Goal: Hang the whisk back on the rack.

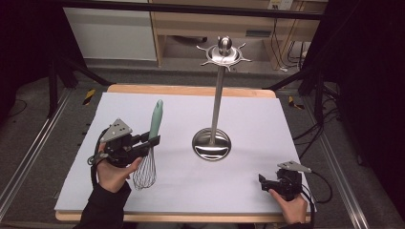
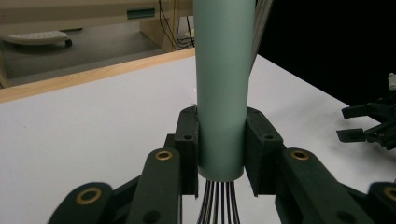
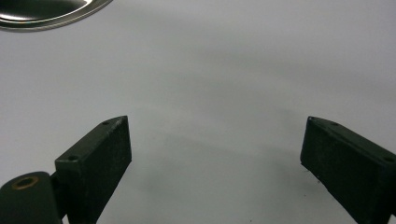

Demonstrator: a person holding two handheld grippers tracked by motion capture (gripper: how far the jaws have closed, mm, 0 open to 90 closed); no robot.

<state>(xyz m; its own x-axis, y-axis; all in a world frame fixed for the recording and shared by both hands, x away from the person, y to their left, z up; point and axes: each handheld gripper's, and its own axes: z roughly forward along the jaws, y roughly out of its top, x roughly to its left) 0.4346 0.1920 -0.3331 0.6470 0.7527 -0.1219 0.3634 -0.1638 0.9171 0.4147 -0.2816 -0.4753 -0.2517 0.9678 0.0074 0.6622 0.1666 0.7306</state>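
Observation:
A whisk [image 1: 152,143] with a pale green handle and wire loops is at the left of the white mat, handle pointing away from the person. My left gripper [image 1: 154,140] is shut on the lower end of that handle [image 2: 221,88], just above the wires [image 2: 218,201]. A steel utensil stand [image 1: 217,102] with a round base and a hooked crown on top rises at the mat's middle. My right gripper [image 1: 262,181] rests near the front right corner, open, with nothing between its jaws; bare mat lies between its pads [image 3: 95,158].
The white mat [image 1: 181,186] covers a wooden table with edges on all sides. The stand's base rim [image 3: 42,14] is at the top left of the right gripper view. Black frame legs and cables flank the table.

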